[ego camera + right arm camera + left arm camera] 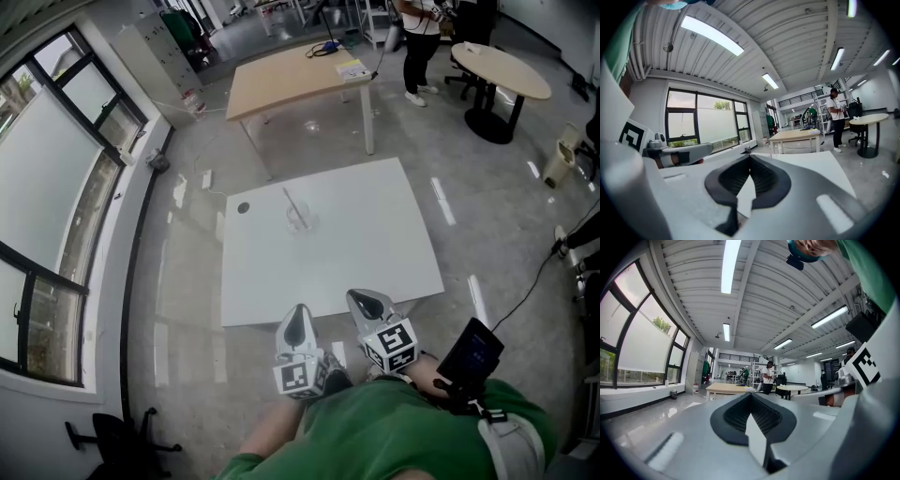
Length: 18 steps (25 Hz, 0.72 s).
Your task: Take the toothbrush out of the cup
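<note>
From the head view the white worktop [375,234] lies ahead of the person in the green top, and only this view makes plain what stands on it. A clear cup [300,221] sits near the middle of it, towards the far side. The toothbrush [290,201] stands in the cup, its handle leaning up and away to the left over the rim. Nothing else shows inside the cup. A dark round spot [244,207] marks the worktop's far left corner, well apart from the cup.

Both grippers are at the near edge, side by side and well short of the cup. The left gripper [299,319] and the right gripper [366,305] both point towards the worktop.

The two gripper views give what the head view cannot, the jaws up close. In the left gripper view the left gripper's [751,397] jaws are pressed together at the tips with nothing between them. The right gripper's [750,158] jaws look the same in its own view, tips meeting and empty.

The right gripper view also runs along the white worktop [815,164]. A tiny upright speck at its far end may be the cup, though it is too small to be sure. The left gripper view misses the worktop and shows the wooden table [726,387] and a standing person [767,377] beyond.
</note>
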Each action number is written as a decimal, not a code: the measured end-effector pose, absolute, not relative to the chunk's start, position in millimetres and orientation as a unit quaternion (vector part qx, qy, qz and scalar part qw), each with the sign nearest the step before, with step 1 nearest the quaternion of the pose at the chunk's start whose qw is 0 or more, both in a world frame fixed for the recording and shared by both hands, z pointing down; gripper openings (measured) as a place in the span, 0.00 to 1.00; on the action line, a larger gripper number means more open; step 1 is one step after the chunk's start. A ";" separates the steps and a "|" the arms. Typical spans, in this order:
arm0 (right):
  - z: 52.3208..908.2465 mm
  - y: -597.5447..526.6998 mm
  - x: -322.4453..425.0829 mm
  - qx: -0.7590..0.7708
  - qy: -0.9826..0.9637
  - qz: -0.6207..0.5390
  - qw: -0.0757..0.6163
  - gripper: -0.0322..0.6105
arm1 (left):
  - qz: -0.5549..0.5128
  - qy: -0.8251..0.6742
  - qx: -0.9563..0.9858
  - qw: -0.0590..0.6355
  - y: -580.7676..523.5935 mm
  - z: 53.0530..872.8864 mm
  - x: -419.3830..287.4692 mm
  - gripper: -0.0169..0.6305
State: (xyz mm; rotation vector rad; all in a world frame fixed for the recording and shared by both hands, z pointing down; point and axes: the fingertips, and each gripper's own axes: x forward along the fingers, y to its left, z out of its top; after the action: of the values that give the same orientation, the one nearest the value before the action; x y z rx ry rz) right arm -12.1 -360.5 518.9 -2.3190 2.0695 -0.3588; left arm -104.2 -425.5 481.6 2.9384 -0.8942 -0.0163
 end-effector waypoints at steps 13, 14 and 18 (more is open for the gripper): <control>526.9 -425.8 11.3 -0.763 0.635 -0.121 -0.013 0.05 | -0.001 -0.260 0.964 0.051 -500.7 494.9 -73.8 0.04; 525.7 -434.5 11.7 -0.765 0.633 -0.119 -0.015 0.05 | 0.001 -0.259 0.964 0.054 -509.1 496.1 -73.7 0.04; 520.3 -466.3 14.5 -0.772 0.626 -0.113 -0.018 0.05 | 0.003 -0.242 0.968 0.060 -539.6 498.0 -69.5 0.04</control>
State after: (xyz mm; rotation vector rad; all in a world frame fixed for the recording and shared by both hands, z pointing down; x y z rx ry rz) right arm 14.5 -466.3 520.3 -2.4530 1.9893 -0.3582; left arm -69.5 -539.6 498.0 2.9316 -0.7328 0.0102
